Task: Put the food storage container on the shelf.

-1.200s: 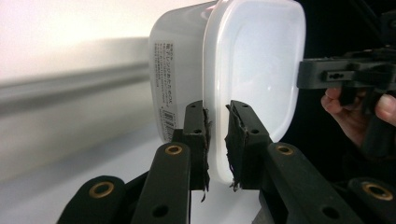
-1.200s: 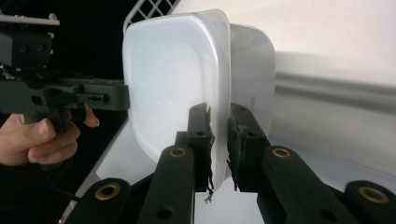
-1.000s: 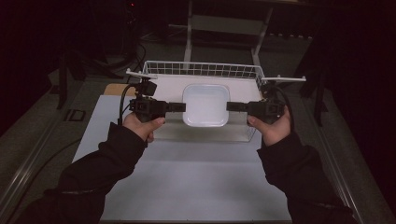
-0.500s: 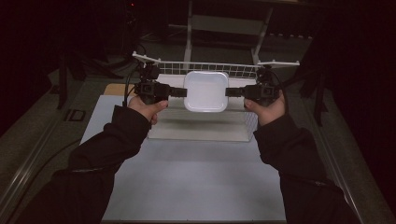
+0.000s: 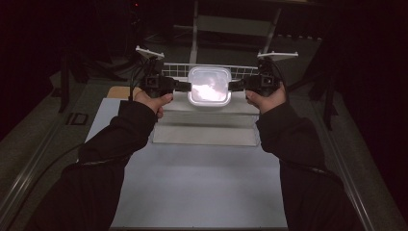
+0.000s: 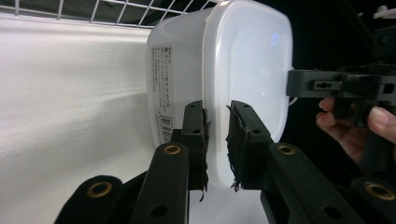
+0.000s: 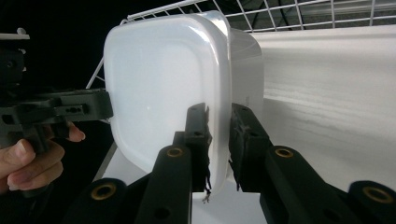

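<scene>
Container (image 5: 209, 85) of translucent plastic, lidded, hangs in the air above the wire basket (image 5: 211, 70), pinched at opposite rims by my left gripper (image 6: 216, 140) and right gripper (image 7: 219, 142). I judge this the carry; next comes a level, matched set-down.

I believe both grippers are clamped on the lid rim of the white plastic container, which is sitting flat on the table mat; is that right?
One detail is off: the white plastic container is not sitting on the mat. The high view shows it held up in the air in front of the wire basket. The rest holds: the left gripper and right gripper are each shut on its lid rim, as both gripper views show.
</scene>
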Motion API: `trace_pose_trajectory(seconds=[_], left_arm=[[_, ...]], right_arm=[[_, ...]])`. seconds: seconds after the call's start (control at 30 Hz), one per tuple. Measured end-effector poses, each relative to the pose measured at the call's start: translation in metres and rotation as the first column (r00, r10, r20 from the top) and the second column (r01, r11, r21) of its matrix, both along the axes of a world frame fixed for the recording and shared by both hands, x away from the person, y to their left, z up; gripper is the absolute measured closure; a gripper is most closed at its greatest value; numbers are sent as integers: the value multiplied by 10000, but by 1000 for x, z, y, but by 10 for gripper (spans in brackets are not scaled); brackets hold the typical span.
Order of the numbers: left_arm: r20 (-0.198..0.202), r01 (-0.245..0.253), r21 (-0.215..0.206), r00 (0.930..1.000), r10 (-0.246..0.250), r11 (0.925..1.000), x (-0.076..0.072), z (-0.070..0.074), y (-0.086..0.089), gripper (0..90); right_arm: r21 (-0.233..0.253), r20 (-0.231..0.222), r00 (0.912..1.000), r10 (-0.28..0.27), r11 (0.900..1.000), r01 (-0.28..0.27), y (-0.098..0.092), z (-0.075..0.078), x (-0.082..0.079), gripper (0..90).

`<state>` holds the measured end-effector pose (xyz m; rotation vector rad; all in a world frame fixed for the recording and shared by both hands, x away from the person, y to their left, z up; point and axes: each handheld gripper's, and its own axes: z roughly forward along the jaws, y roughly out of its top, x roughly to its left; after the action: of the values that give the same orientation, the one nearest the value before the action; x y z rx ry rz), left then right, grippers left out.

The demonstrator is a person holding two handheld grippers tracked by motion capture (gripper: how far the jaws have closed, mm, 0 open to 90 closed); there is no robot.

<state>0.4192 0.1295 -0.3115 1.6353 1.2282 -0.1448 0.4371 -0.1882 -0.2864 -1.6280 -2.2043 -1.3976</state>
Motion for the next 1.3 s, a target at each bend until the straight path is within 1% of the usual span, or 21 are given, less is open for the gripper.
trace_pose_trajectory(seconds=[0.03, 0.1, 0.17, 0.23, 0.27, 0.3, 0.33, 0.37, 0.4, 0.5, 0.77, 0.87, 0.97, 1.0, 1.03, 1.1, 1.13, 1.17, 1.23, 1.27, 1.3], left_arm=[[1, -12, -26, 10000, 12, 10000, 1, 0, 0, 762], [16, -64, 37, 10000, 64, 10000, 6, 0, -1, 743], [0, -134, 19, 9999, 134, 9999, 7, -1, -2, 728], [52, -211, 47, 9998, 210, 9998, 10, -2, -3, 719], [16, -237, -23, 9997, 237, 9997, 12, -3, -2, 712], [54, -307, -1, 9995, 307, 9995, 14, -4, -3, 694], [33, -361, -29, 9993, 361, 9993, 14, -5, -4, 687], [33, -361, -29, 9993, 361, 9993, 14, -5, -4, 679], [100, -401, 33, 9991, 400, 9992, 16, -5, -5, 667], [70, -420, -68, 9991, 420, 9991, 21, -9, -4, 646], [286, -473, -182, 9984, 478, 9987, 28, -15, -5, 584], [578, -597, -74, 9965, 600, 9982, 29, -16, -6, 558], [700, -621, -40, 9956, 622, 9981, 30, -16, -6, 558], [931, -681, 127, 9934, 666, 9976, 30, -14, -7, 558], [1070, -676, 316, 9922, 639, 9972, 30, -13, -8, 563], [1131, -717, 243, 9912, 685, 9971, 30, -12, -8, 561], [1195, -743, 263, 9903, 707, 9969, 30, -10, -8, 556], [1247, -771, 267, 9895, 732, 9967, 29, -9, -7, 531], [1291, -797, 301, 9888, 752, 9964, 29, -7, -6, 512], [1337, -827, 284, 9879, 782, 9962, 29, -6, -6, 487], [1410, -856, 305, 9867, 805, 9959, 28, -5, -5, 478]], right_arm=[[10, -45, 10000, -54, 10000, 54, 1, 0, 1, 769], [-323, 64, 9998, -195, 9993, 197, 6, 1, 5, 742], [-511, 137, 9996, -257, 9983, 264, 9, 1, 8, 722], [-535, 125, 9995, -294, 9981, 300, 10, 1, 9, 714], [-566, 125, 9993, -364, 9977, 371, 11, 1, 11, 708], [-788, 288, 9983, -497, 9955, 519, 14, 1, 15, 702], [-905, 330, 9980, -535, 9943, 563, 15, 2, 16, 700], [-905, 330, 9980, -535, 9943, 563, 15, 2, 16, 700], [-1110, 422, 9973, -597, 9918, 641, 18, 3, 19, 701], [-1282, 517, 9963, -691, 9889, 752, 21, 3, 22, 702], [-1192, 454, 9946, -930, 9880, 978, 22, -1, 29, 706], [-1196, 423, 9941, -1000, 9873, 1044, 23, -1, 30, 705], [-1152, 357, 9942, -1016, 9878, 1051, 22, -1, 31, 704], [-1166, 355, 9944, -998, 9878, 1033, 22, -1, 31, 703], [-1167, 375, 9943, -996, 9878, 1034, 22, -1, 31, 693], [-1212, 517, 9945, -907, 9879, 964, 24, 0, 30, 652], [-1126, 597, 9938, -934, 9886, 996, 24, 1, 30, 638], [-1120, 647, 9938, -907, 9889, 976, 24, 2, 29, 626], [-1096, 847, 9928, -851, 9895, 942, 24, 4, 28, 560], [-1135, 948, 9922, -812, 9893, 918, 24, 5, 27, 532], [-1232, 1058, 9914, -767, 9883, 896, 24, 6, 26, 528]])
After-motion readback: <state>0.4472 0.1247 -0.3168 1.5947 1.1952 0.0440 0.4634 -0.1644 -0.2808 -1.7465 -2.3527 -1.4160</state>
